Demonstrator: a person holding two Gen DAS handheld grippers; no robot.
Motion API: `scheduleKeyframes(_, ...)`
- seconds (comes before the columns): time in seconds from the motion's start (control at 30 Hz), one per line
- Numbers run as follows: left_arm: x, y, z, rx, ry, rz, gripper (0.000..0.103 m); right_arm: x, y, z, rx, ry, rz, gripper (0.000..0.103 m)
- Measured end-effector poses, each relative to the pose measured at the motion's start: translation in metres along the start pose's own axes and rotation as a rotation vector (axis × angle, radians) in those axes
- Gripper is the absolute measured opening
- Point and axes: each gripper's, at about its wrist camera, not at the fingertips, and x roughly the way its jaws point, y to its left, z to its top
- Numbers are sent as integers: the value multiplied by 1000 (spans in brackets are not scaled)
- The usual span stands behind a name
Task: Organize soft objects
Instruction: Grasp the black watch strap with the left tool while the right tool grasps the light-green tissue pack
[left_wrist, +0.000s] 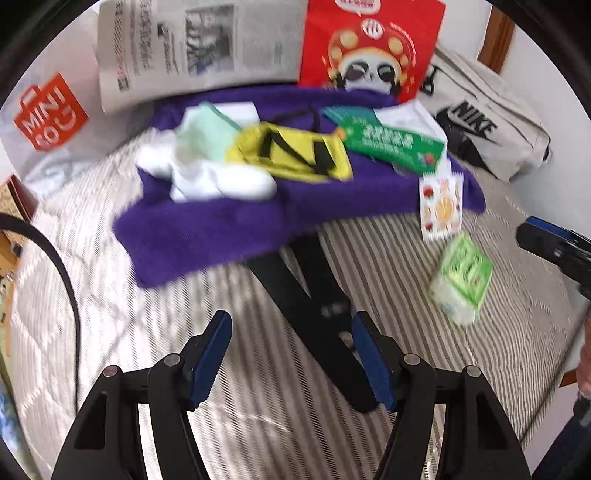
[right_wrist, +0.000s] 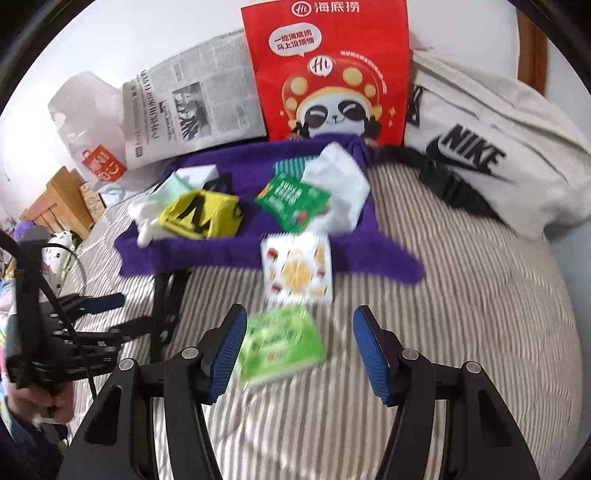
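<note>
A purple towel lies on the striped bed. On it lie white socks, a yellow pouch with black straps, a green packet and a white cloth. A fruit-print tissue pack lies at the towel's edge. A light green tissue pack lies on the bed. My left gripper is open over a black strap. My right gripper is open around the light green pack without touching it.
A red panda paper bag, a newspaper, a white Miniso bag and a white Nike bag stand along the wall. The left gripper shows at the left edge of the right wrist view.
</note>
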Motion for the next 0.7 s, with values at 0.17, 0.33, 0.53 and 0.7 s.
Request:
scheduleKeyframes(0.17, 11, -13, -13, 28, 6, 61, 68, -16, 5, -22, 27, 27, 19, 60)
scheduleKeyframes(0.33, 4, -6, -29, 43, 9, 101, 75, -31, 4, -36, 45, 22, 20, 60)
scheduleKeyframes(0.53, -4, 19, -38, -15, -1, 104, 74, -37, -3, -49, 79, 22, 12, 60)
scheduleKeyframes(0.7, 6, 11, -26, 17, -59, 98, 66, -33, -1, -54, 76, 40, 18, 60)
